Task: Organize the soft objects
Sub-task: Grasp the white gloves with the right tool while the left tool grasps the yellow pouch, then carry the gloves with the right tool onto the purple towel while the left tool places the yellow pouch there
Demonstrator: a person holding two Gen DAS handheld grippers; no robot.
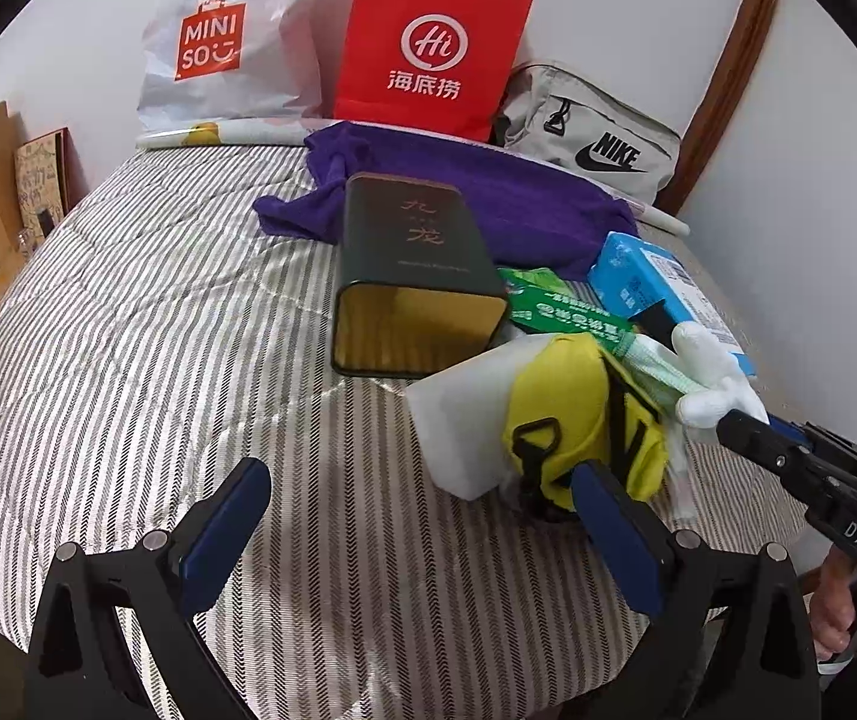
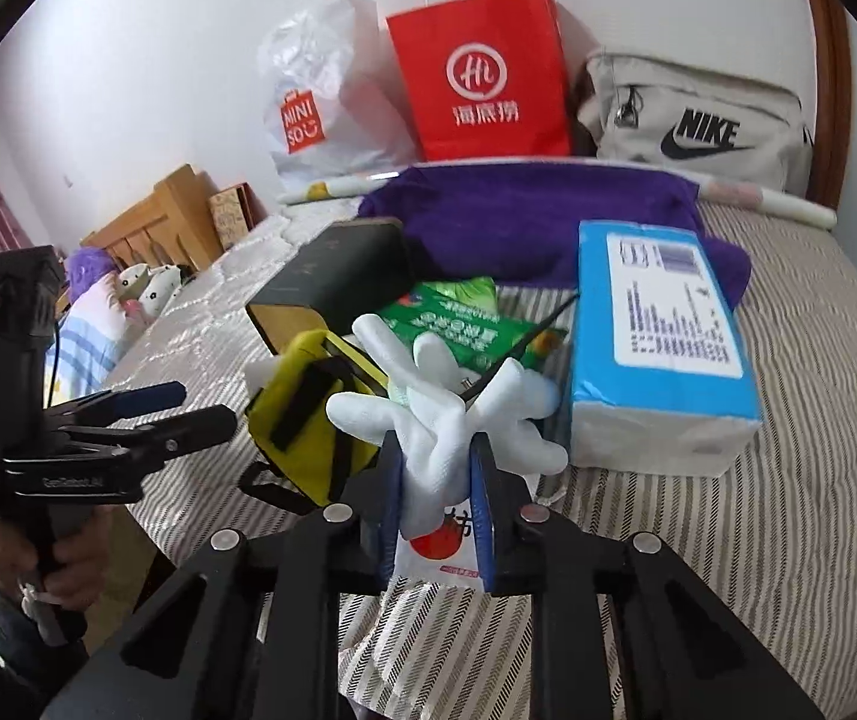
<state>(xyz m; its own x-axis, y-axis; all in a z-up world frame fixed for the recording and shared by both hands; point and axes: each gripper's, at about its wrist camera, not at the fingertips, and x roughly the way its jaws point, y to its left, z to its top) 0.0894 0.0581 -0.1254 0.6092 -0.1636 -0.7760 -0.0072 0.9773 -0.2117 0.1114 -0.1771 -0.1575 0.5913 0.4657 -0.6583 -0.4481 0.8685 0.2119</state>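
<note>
My right gripper [image 2: 436, 450] is shut on a white glove [image 2: 446, 414] and holds it just above the striped bed; it also shows in the left wrist view [image 1: 734, 420], with the glove [image 1: 707, 378]. My left gripper [image 1: 422, 486] is open and empty over the bedcover, its right finger close to a yellow pouch [image 1: 572, 408]; it shows in the right wrist view [image 2: 200, 408]. The yellow pouch [image 2: 302, 414] lies beside a white foam block [image 1: 464, 414]. A purple towel [image 1: 488, 192] lies crumpled behind a dark tin [image 1: 410, 276] on its side.
A blue tissue pack [image 2: 662, 348] and a green packet [image 2: 458, 324] lie by the pile. A red paper bag [image 1: 428, 48], a white Miniso bag [image 1: 218, 42] and a grey Nike bag [image 1: 596, 126] stand against the wall. Plush toys [image 2: 128, 288] lie far left.
</note>
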